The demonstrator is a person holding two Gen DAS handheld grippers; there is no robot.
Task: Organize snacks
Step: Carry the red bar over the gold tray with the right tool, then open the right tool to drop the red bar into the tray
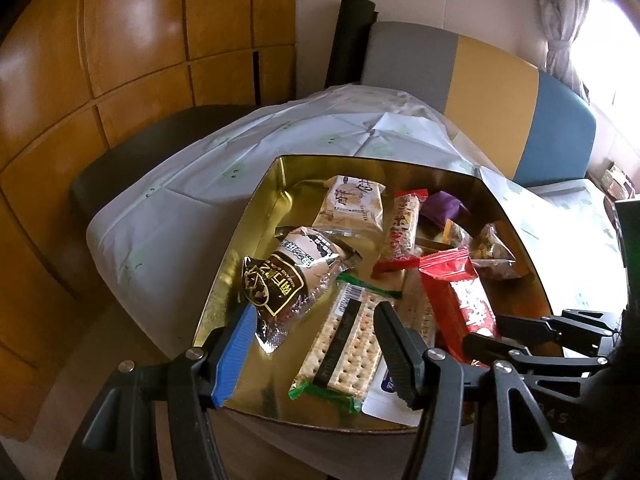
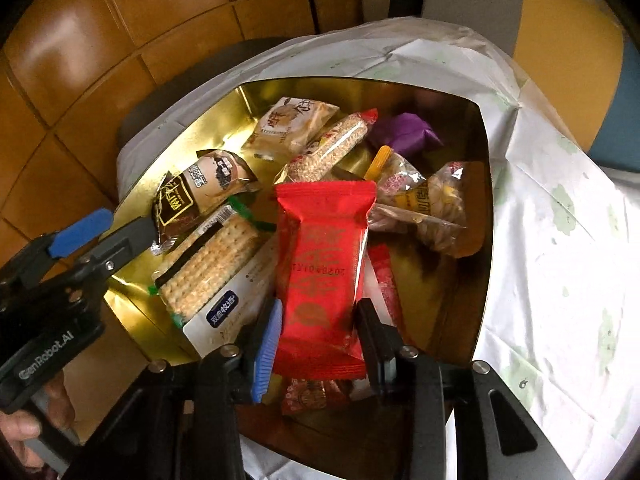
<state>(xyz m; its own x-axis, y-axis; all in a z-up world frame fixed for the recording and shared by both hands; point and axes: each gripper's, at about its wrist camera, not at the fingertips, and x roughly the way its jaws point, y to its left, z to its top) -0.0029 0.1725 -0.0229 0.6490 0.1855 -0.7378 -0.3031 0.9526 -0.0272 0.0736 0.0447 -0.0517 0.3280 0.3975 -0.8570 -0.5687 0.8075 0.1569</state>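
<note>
a gold tin (image 2: 168,312) sits on a white cloth (image 2: 552,240) and holds the snacks. the right gripper (image 2: 316,344) is over the tin's near edge, and its blue and black pads are clamped on the lower end of a red packet (image 2: 324,276), which stands tilted above the other snacks. under that packet lies a white pouch (image 2: 236,300), and left of it a cracker pack (image 2: 212,264) with green ends. the left gripper (image 1: 316,344) hangs over the tin's near left corner with its jaws apart and nothing gripped; the cracker pack (image 1: 348,344) shows between them, lower down. a dark brown packet (image 1: 280,284) lies just beside its blue finger; whether they touch i cannot tell. farther in are a beige packet (image 2: 292,124), a long sesame bar (image 2: 332,144), a purple wrapper (image 2: 404,132) and a clear bag of nuts (image 2: 432,208) at the right. a hand (image 2: 24,428) holds the left gripper's handle.
</note>
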